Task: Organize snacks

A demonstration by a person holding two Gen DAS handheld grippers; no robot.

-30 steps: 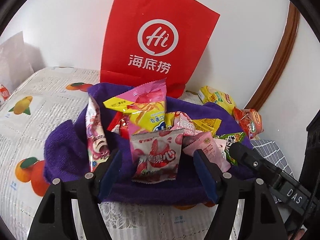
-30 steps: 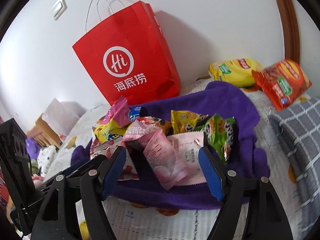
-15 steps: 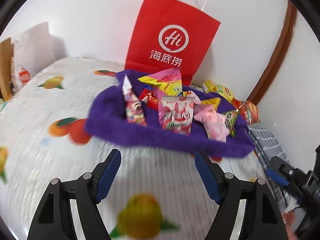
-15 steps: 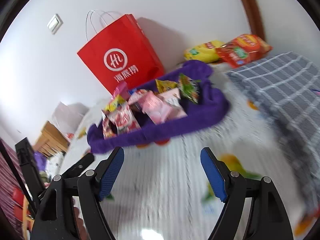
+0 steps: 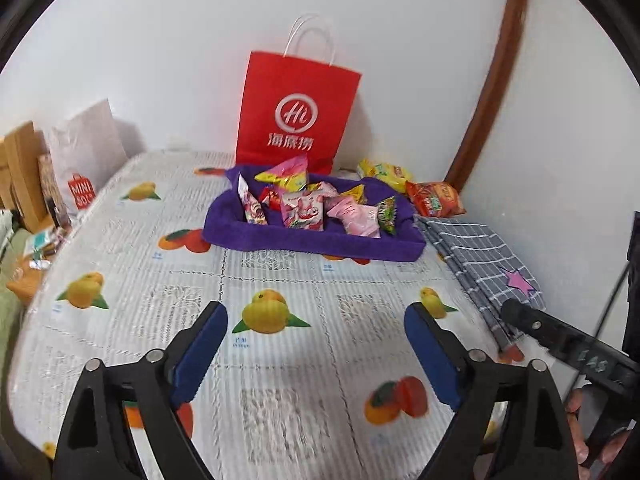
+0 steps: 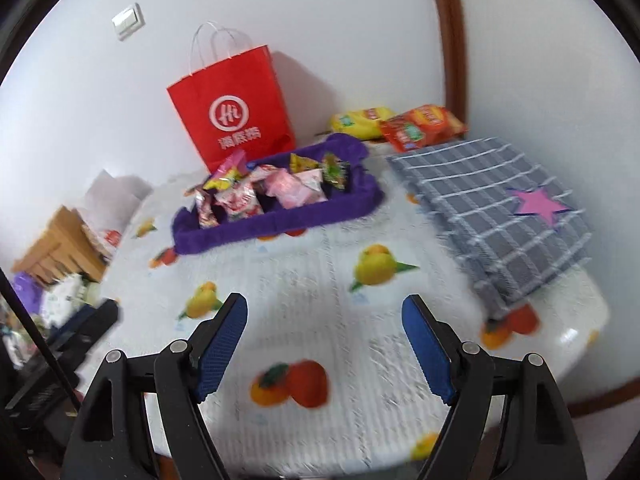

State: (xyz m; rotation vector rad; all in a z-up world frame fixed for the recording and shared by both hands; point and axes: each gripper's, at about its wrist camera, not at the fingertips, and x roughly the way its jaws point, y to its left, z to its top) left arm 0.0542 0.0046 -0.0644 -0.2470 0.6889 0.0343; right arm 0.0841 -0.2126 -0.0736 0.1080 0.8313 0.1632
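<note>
Left gripper [image 5: 316, 354] spread wide, nothing in it, hovering over the fruit-print cloth [image 5: 280, 292], well short of the purple tray [image 5: 312, 242]. Right gripper [image 6: 324, 344] same: wide, empty, well back from the tray. Snack packets [image 5: 316, 206] piled inside the tray. Red paper bag [image 5: 296, 116] upright just behind the tray. Yellow & orange chip bags [image 6: 400, 124] beside the tray's far right corner. Grey checked cloth [image 6: 500, 216] right of the tray.

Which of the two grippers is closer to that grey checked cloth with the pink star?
Right. The right gripper is just beside the cloth; the left gripper sits farther off, on the right one's far side.
</note>
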